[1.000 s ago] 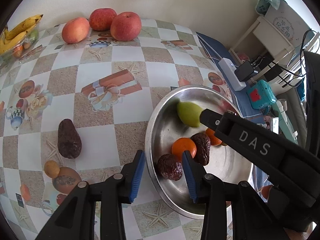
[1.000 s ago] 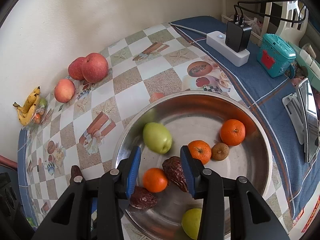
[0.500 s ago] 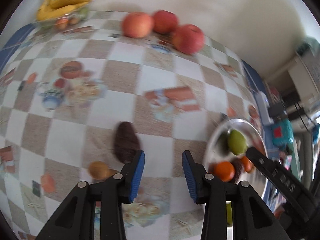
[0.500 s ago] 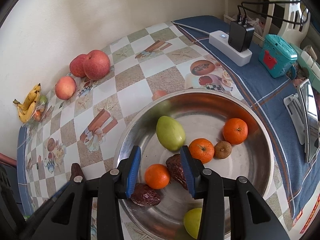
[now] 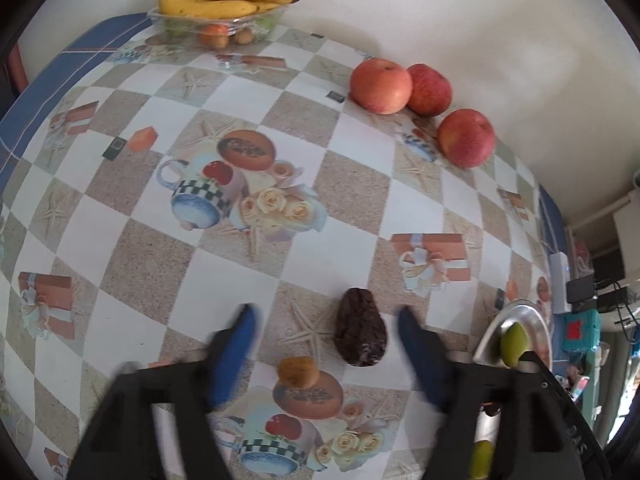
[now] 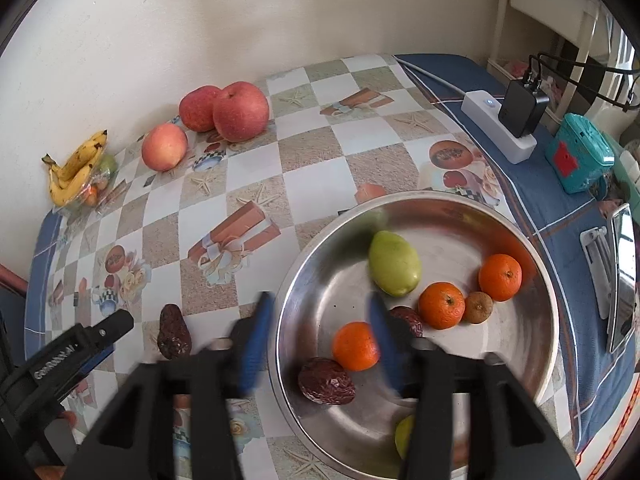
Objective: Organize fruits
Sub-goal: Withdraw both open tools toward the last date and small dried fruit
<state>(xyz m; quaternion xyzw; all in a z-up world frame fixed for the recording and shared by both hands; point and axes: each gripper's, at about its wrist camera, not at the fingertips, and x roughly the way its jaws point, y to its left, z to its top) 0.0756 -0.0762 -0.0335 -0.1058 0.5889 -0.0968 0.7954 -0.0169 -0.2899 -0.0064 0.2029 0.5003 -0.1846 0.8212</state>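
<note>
- Left tool (image 5: 326, 344): wide, holding nothing, over one date (image 5: 361, 333) on the desk (image 5: 336, 208).
- Right tool (image 6: 320, 336): wide, holding nothing, over the bowl (image 6: 532, 272).
- Bowl: three oranges (image 6: 355, 346), two dates (image 6: 326, 381).
- Three apples (image 6: 240, 111) by the wall.

Date (image 5: 361, 333) on table (image 5: 328, 200), left of bowl (image 6: 416, 204).

A table under a checkered tablecloth (image 6: 304, 160) printed with starfish, gift boxes, cups and roses stands against a cream wall (image 6: 200, 20). Along the table's right edge, on a blue cloth (image 6: 560, 216), a white power strip (image 6: 496, 128) carries a black charger (image 6: 520, 108) with cables attached. Just beside it sits a teal box (image 6: 580, 160) with a red mark. Near the table's right corner a phone (image 6: 622, 276) leans on a stand. A white shelf (image 6: 560, 4) stands past the far right corner.
</note>
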